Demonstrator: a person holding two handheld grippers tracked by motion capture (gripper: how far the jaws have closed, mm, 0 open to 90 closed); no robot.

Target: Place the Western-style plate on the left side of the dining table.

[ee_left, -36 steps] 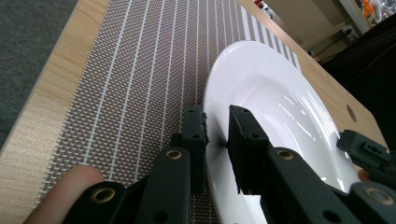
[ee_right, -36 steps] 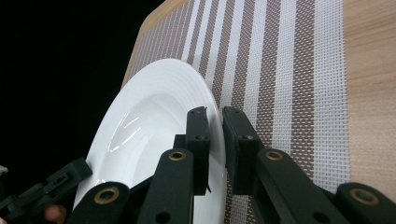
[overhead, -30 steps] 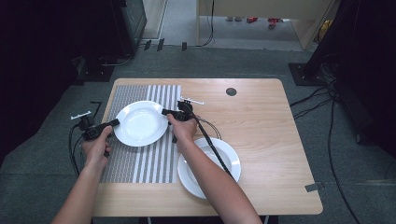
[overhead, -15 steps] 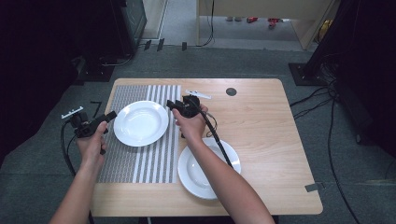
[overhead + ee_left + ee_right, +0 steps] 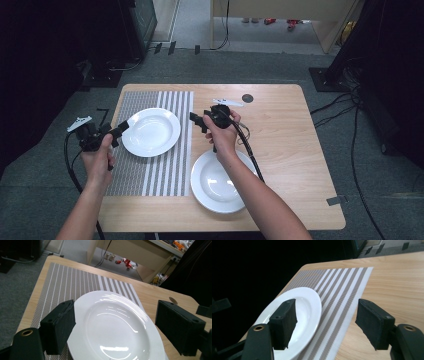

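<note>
The plate on the striped mat is flanked by both wide-open grippers, the left gripper nearer its rim

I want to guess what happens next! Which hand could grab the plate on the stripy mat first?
Probably the left. The left gripper is open right at the plate's rim; the right gripper sits apart, over the mat.

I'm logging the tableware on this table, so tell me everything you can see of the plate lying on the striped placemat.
The plate on the mat is round, glossy white, seemingly ceramic, with a wide rim and a shallow well that shows nothing in it. It lies flat and upright on the grey-and-white striped placemat, with its left edge reaching past the mat's left border. The left tongs are open at its left rim; whether they touch it is unclear. The right tongs hang open, apart from it.
</note>
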